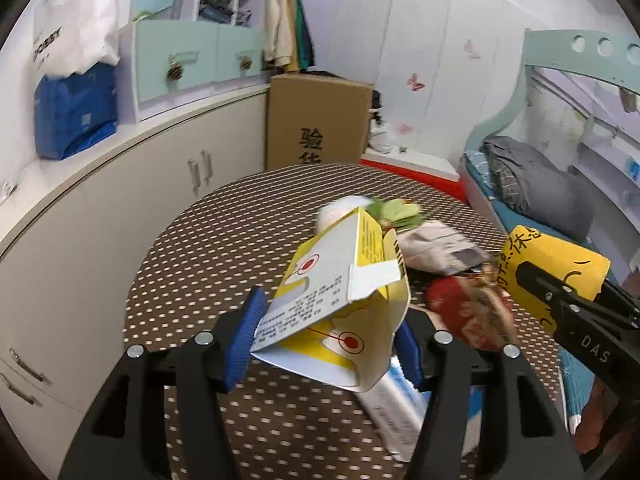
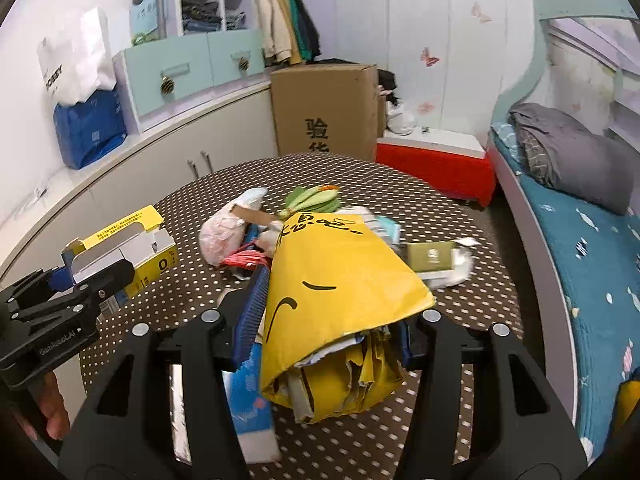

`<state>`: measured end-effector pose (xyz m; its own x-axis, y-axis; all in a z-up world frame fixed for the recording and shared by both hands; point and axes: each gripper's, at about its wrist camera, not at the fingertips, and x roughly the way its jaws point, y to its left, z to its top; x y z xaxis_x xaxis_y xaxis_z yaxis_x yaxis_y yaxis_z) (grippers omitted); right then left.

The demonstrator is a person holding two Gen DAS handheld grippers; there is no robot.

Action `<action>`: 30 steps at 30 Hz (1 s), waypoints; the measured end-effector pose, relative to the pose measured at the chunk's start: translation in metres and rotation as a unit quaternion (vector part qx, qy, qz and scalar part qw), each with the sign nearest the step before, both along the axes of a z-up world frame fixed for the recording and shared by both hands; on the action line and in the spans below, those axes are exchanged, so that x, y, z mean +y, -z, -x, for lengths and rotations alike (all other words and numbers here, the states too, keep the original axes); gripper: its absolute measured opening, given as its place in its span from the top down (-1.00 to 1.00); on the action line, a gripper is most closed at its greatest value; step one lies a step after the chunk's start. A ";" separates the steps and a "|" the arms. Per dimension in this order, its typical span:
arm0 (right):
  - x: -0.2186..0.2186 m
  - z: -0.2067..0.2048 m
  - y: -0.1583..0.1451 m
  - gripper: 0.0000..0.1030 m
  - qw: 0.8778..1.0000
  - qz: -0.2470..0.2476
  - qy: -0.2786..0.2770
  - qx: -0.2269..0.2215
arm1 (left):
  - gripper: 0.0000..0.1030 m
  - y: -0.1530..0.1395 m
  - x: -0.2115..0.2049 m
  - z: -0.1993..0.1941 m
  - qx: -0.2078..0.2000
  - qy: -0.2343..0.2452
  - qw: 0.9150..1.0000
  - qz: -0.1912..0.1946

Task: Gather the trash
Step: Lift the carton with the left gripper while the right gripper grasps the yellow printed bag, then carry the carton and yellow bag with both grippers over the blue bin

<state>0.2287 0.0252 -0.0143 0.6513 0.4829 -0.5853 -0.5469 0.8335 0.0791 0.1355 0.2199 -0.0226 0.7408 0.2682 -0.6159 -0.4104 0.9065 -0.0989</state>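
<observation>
Two tongs: both clenched on trash.
Left tongs: grasping yellow-white carton.
Right tongs: grasping crumpled yellow bag.
Worktop: litter heap near far edge.

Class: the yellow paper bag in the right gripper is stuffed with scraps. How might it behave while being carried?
The yellow paper bag probably crumples easily, since its sides are creased. Torn scraps bulge from its open end, so bits may spill. It looks light.

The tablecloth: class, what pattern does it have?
The tablecloth is brown with white dots, clearest in the right wrist view.
</observation>
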 end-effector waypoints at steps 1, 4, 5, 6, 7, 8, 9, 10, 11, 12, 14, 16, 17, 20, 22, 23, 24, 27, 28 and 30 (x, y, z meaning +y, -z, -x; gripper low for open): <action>-0.005 0.000 -0.001 -0.02 1.000 -0.001 0.004 0.000 | -0.15 -0.002 -0.007 0.000 -0.003 0.005 1.000 -0.004; -0.030 0.001 -0.003 -0.02 1.000 -0.007 0.028 0.001 | -0.15 -0.009 -0.031 -0.003 -0.009 0.016 1.000 -0.021; -0.038 0.001 -0.003 -0.03 0.999 -0.008 0.035 0.001 | -0.15 -0.011 -0.040 -0.005 -0.011 0.024 0.999 -0.021; -0.045 0.001 -0.003 -0.03 0.999 -0.009 0.043 0.001 | -0.15 -0.012 -0.047 -0.006 -0.012 0.031 0.999 -0.023; -0.052 0.001 -0.003 -0.03 0.999 -0.010 0.050 0.001 | -0.15 -0.014 -0.055 -0.008 -0.015 0.039 0.999 -0.025; -0.062 0.001 -0.003 -0.03 0.998 -0.011 0.059 0.002 | -0.15 -0.015 -0.063 -0.009 -0.017 0.046 0.998 -0.029; -0.071 0.001 -0.003 -0.03 0.998 -0.012 0.068 0.002 | -0.15 -0.017 -0.074 -0.011 -0.019 0.055 0.998 -0.033; -0.077 0.001 -0.003 -0.03 0.997 -0.012 0.073 0.002 | -0.16 -0.018 -0.082 -0.014 -0.019 0.063 0.997 -0.034; -0.087 0.001 -0.004 -0.04 0.996 -0.013 0.083 0.002 | -0.16 -0.019 -0.092 -0.017 -0.018 0.072 0.997 -0.033; -0.097 0.001 -0.004 -0.04 0.996 -0.014 0.091 0.002 | -0.16 -0.018 -0.099 -0.019 -0.017 0.078 0.996 -0.031; -0.115 0.002 -0.003 -0.04 0.994 -0.017 0.103 0.006 | -0.16 -0.019 -0.118 -0.025 -0.015 0.094 0.995 -0.031; -0.132 0.002 -0.001 -0.04 0.993 -0.020 0.119 0.011 | -0.16 -0.019 -0.138 -0.029 -0.016 0.110 0.993 -0.034; -0.145 0.002 0.000 -0.04 0.991 -0.022 0.130 0.014 | -0.16 -0.020 -0.149 -0.032 -0.016 0.121 0.992 -0.036; -0.173 0.003 0.005 -0.04 0.987 -0.021 0.156 0.016 | -0.16 -0.020 -0.178 -0.039 -0.014 0.146 0.988 -0.037; -0.192 0.004 0.008 -0.05 0.984 -0.023 0.174 0.021 | -0.16 -0.019 -0.203 -0.046 -0.010 0.168 0.985 -0.040; -0.206 0.005 0.010 -0.05 0.982 -0.027 0.188 0.025 | -0.16 -0.018 -0.214 -0.049 -0.007 0.180 0.983 -0.041; -0.212 0.007 0.011 -0.05 0.980 -0.027 0.194 0.025 | -0.16 -0.017 -0.223 -0.051 -0.005 0.188 0.981 -0.042; -0.240 0.012 0.018 -0.05 0.974 -0.022 0.223 0.026 | -0.16 -0.011 -0.256 -0.057 0.004 0.216 0.975 -0.045; -0.250 0.013 0.021 -0.05 0.972 -0.022 0.233 0.029 | -0.17 -0.009 -0.265 -0.058 0.007 0.225 0.973 -0.045; -0.266 0.016 0.027 -0.06 0.968 -0.026 0.248 0.038 | -0.17 -0.002 -0.284 -0.063 0.015 0.242 0.969 -0.043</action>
<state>0.2131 -0.2404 -0.0416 0.7669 0.1516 -0.6236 -0.0716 0.9859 0.1515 0.1989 -0.0645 -0.0205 0.7752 -0.0558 -0.6293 0.0643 0.9979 -0.0093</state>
